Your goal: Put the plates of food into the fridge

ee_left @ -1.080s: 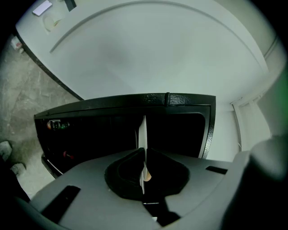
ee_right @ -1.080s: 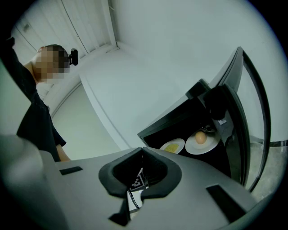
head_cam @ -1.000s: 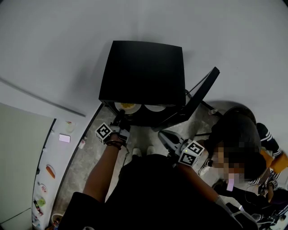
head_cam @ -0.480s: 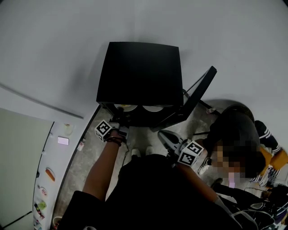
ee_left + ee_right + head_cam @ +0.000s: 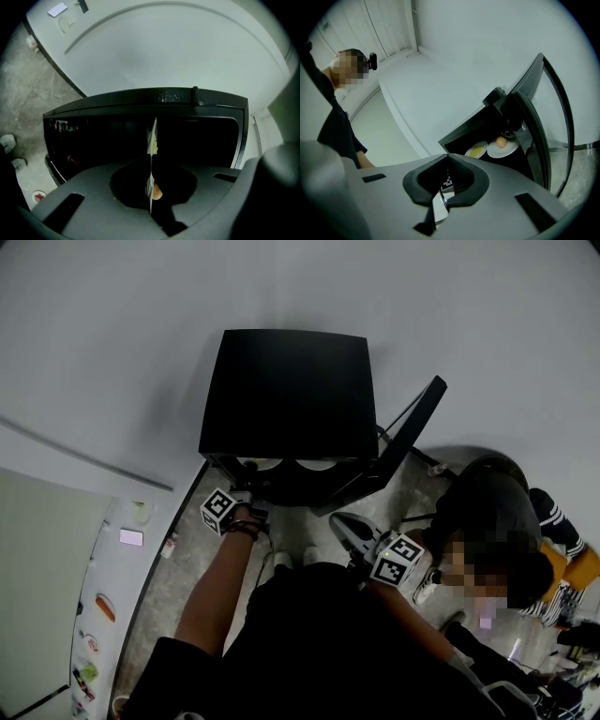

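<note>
A small black fridge (image 5: 286,395) stands on the floor with its door (image 5: 398,442) swung open to the right. Two white plates sit side by side on its shelf. One holds yellow food (image 5: 476,150) and the other an egg (image 5: 502,146); in the head view only their rims (image 5: 260,464) show under the fridge top. My left gripper (image 5: 249,495) is at the left of the fridge mouth, shut with nothing held (image 5: 152,154). My right gripper (image 5: 345,524) hangs back before the door, shut and empty (image 5: 446,185).
A pale counter (image 5: 103,606) runs along the left with a phone (image 5: 130,537) and small food items on it. A person in dark clothes (image 5: 492,521) crouches to the right of the door. My shoes (image 5: 281,559) are just before the fridge.
The left gripper has stayed at the fridge mouth. The view has shifted slightly, so less of the plates shows under the fridge top. The right gripper has held still.
</note>
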`<state>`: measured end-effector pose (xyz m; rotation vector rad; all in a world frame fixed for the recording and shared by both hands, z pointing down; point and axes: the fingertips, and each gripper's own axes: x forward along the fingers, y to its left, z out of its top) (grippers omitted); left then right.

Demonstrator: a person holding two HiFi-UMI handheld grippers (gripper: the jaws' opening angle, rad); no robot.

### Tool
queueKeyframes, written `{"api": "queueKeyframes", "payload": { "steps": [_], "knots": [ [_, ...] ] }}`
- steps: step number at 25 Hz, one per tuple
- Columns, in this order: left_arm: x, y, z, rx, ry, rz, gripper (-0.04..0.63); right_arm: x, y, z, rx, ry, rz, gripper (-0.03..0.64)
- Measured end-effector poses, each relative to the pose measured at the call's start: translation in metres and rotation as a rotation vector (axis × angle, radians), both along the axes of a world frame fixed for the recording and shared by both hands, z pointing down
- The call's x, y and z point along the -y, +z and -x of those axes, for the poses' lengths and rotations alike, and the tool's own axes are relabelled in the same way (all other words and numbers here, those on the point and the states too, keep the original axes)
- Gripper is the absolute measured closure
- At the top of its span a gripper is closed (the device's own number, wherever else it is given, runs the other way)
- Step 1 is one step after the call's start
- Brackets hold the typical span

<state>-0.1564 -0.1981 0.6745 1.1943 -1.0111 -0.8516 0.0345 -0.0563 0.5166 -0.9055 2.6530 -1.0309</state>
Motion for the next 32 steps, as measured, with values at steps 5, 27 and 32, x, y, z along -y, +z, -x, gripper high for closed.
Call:
{"api": "queueKeyframes", "payload": {
  "steps": [5, 27, 32],
  "knots": [
    [0.006, 0.000, -0.007, -0.015, -0.062, 0.054, 0.566, -0.003, 0.001, -0.003, 0.000, 0.009, 0.010, 0.591],
    [-0.026, -0.035, -0.009, 0.332, 0.167, -0.081, 0.566, 0.000, 0.010, 0.010, 0.054, -0.058, 0.028, 0.591],
    [-0.044, -0.066, -0.010, 0.448, 0.237, -0.189, 0.569, 0.004, 0.004, 0.007, 0.044, -0.062, 0.008, 0.591]
  ]
}}
